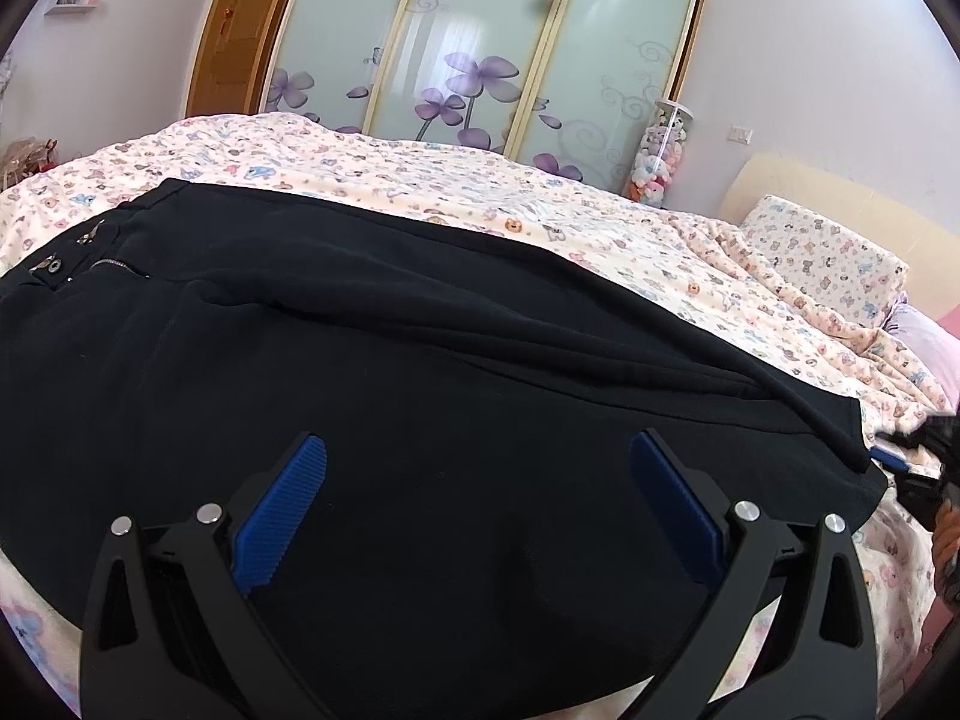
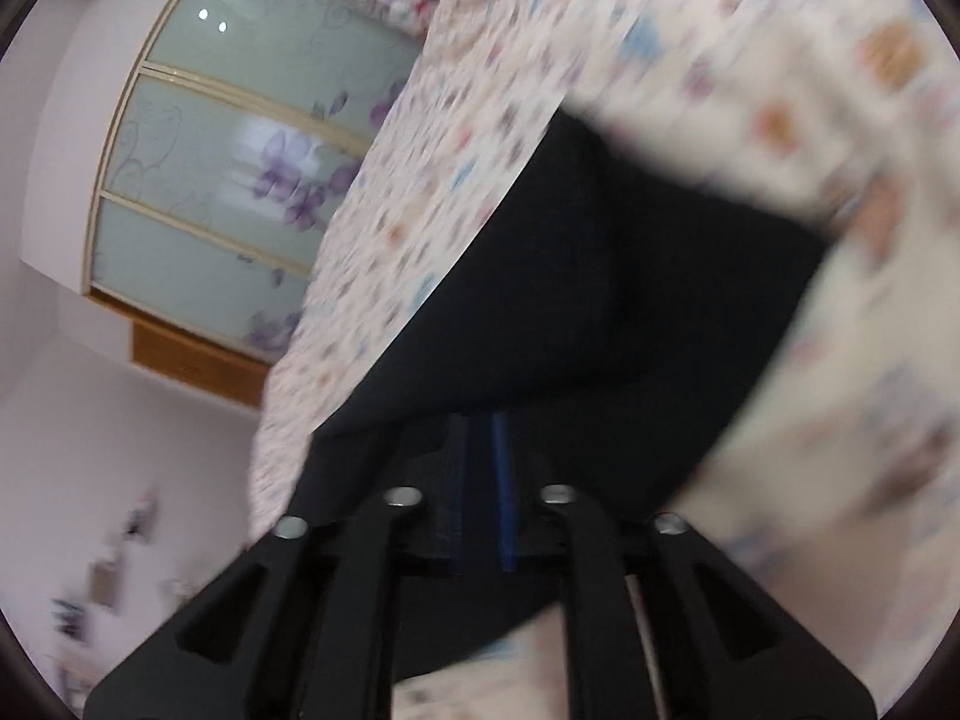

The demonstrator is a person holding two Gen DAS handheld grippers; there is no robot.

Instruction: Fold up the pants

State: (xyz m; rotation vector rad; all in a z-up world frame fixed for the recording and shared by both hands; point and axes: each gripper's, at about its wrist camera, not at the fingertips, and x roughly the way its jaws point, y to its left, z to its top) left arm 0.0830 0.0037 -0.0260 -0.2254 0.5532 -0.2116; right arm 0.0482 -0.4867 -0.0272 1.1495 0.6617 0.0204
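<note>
left tongs (image 1: 477, 504): right up in the lens, spread wide, holding nothing, hovering over the cloth
pants (image 1: 360, 360): black, flat on the bed (image 1: 420, 174), legs look stacked already, zipper end far left
right tongs (image 2: 480, 492): pinched tight on the pants' hem end, tilted hard, view's blurry
progress: lengthwise fold seems done; I'd guess the hem-to-waist fold's still left

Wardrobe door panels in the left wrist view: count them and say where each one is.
3. Left panel, middle panel and right panel stand side by side behind the bed. Their lower parts are hidden by the bed.
</note>
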